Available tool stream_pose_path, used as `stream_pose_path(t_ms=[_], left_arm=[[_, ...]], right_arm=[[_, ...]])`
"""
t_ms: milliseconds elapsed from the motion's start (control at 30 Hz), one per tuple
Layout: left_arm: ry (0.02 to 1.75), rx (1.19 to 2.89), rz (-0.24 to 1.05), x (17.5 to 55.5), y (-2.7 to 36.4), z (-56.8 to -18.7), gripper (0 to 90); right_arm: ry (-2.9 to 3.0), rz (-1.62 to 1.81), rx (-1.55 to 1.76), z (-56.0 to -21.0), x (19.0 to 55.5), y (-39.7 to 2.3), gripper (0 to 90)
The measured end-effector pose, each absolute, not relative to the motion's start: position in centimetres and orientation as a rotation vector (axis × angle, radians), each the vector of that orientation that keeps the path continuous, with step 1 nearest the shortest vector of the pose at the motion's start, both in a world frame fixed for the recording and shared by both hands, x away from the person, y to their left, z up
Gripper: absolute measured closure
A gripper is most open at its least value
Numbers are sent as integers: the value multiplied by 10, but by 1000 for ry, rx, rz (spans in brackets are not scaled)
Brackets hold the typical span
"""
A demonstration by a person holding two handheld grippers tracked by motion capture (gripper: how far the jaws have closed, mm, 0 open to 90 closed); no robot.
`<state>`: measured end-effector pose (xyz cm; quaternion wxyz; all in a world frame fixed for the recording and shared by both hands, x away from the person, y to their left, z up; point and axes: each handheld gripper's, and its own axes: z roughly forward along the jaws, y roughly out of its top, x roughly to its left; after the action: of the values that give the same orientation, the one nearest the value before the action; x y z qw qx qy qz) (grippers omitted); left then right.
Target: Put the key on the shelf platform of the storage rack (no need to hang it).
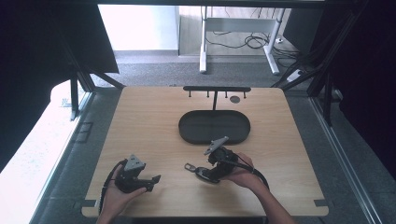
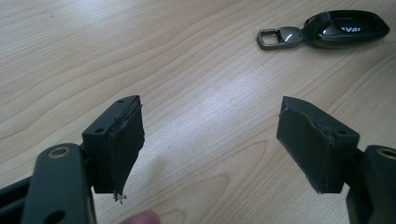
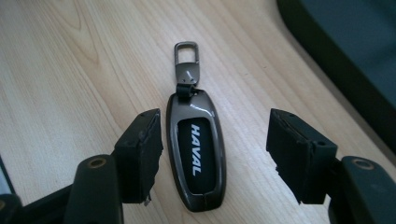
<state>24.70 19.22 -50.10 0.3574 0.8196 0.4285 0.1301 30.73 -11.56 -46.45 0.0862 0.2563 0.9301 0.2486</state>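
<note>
A dark car key fob marked HAVAL, with a metal clip ring at its far end, lies flat on the wooden table. My right gripper is open, one jaw on each side of the fob; the left jaw is close to it and the right jaw stands well apart. In the high view the fob lies at the front centre under the right gripper. My left gripper is open and holds nothing; the fob lies ahead of it to the right. From above, the left gripper is at the front left.
A black oval tray sits at the table's middle, just beyond the right gripper; its wall shows at the right gripper view's upper right. Behind it stands a black hook rack. A table frame and cables lie on the floor beyond.
</note>
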Motion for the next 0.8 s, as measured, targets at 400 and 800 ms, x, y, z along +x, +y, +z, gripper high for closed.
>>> stream_pose_path(t_ms=[400,800], left_arm=[[1105,2119,329,247,191,-502,233],[1105,2115,326,247,192,-501,233]], right_arm=[[2810,633,767,-483,313,-101,333],[2854,529,727,-498,320,-89,331]])
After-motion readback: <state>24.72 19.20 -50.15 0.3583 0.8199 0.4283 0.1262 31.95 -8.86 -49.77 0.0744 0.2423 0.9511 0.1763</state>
